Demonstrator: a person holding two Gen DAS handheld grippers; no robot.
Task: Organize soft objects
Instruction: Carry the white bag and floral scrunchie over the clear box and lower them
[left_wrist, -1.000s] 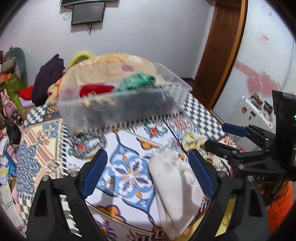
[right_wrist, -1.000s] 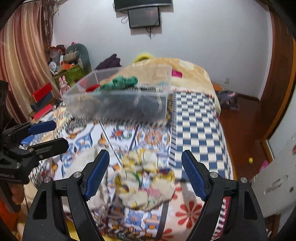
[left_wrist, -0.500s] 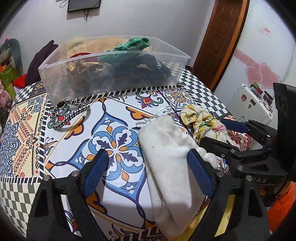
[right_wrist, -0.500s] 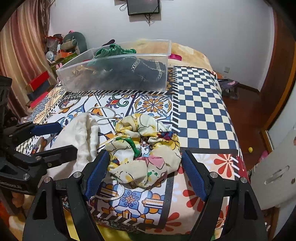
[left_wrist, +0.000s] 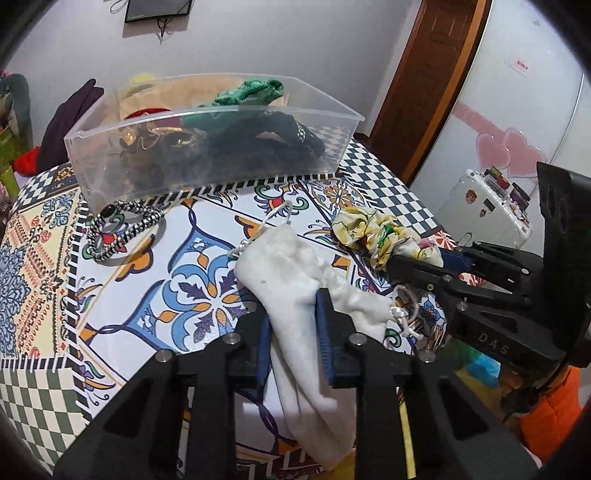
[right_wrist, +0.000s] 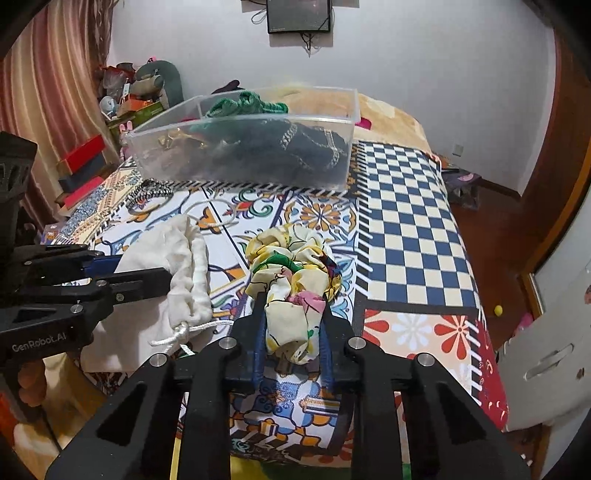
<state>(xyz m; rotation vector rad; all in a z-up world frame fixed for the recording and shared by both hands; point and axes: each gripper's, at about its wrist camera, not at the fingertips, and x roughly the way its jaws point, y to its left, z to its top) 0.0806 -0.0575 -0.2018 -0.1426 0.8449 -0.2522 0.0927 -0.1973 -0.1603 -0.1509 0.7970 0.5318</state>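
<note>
Scrunchie (right_wrist: 295, 291), floral, now pinched between the closed jaws of the right gripper (right_wrist: 293, 345); half a second ago those jaws stood wide around it. Left gripper (left_wrist: 291, 332) likewise shut onto the white drawstring pouch (left_wrist: 295, 280), just left of the scrunchie. Both grasps look made; lift toward the clear bin (right_wrist: 243, 147) ahead likely follows. Count: one scrunchie, one pouch, one bin, one striped cord loop (left_wrist: 122, 229) ahead-left, near the bin.

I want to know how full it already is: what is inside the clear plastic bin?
Inside the clear plastic bin: a green knitted piece on top, dark fabric with pale trim, something red, and gold-coloured bits. The pile hides whatever lies beneath.
</note>
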